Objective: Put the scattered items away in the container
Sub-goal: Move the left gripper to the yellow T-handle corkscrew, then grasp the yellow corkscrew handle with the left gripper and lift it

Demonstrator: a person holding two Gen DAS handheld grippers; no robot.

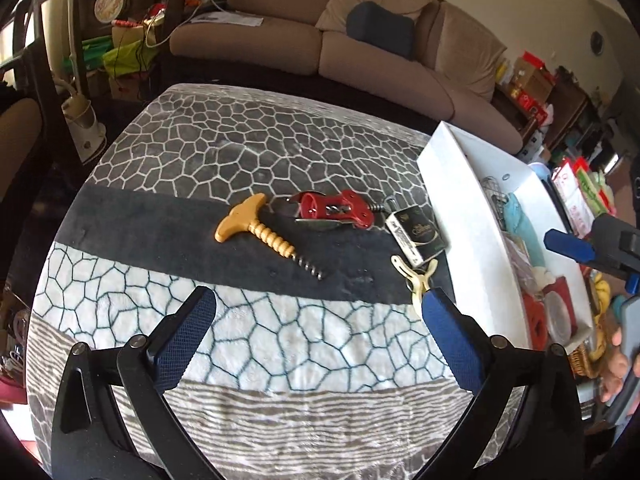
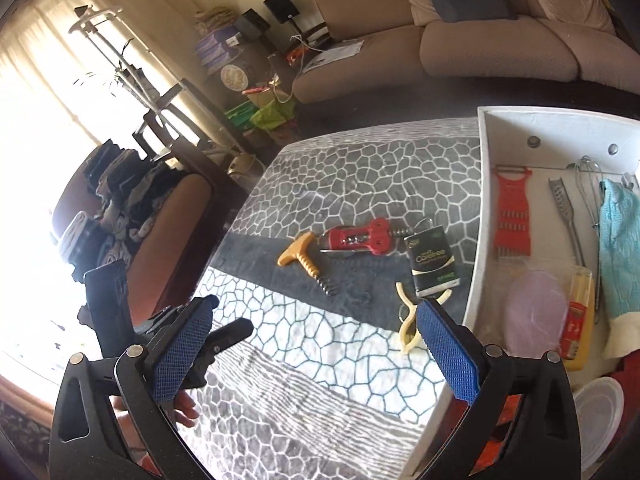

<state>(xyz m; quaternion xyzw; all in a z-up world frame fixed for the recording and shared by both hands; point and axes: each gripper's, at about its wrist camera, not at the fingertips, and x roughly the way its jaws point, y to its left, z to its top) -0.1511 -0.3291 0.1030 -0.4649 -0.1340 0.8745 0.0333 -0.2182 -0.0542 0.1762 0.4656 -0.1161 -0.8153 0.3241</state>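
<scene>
White tray (image 2: 486,200): one red grater (image 2: 513,216), one teal cloth (image 2: 618,240); two corkscrews at its 9 o'clock; left gripper (image 1: 318,312) and right gripper (image 2: 314,330) wide open, empty

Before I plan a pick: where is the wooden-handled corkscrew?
The wooden-handled corkscrew lies on the blanket's dark band, left of the red corkscrew, in both wrist views.

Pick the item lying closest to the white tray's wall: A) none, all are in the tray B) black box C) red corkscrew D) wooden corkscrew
B: the black box lies on the blanket right beside the tray wall, with the red corkscrew and wooden corkscrew farther left.
</scene>
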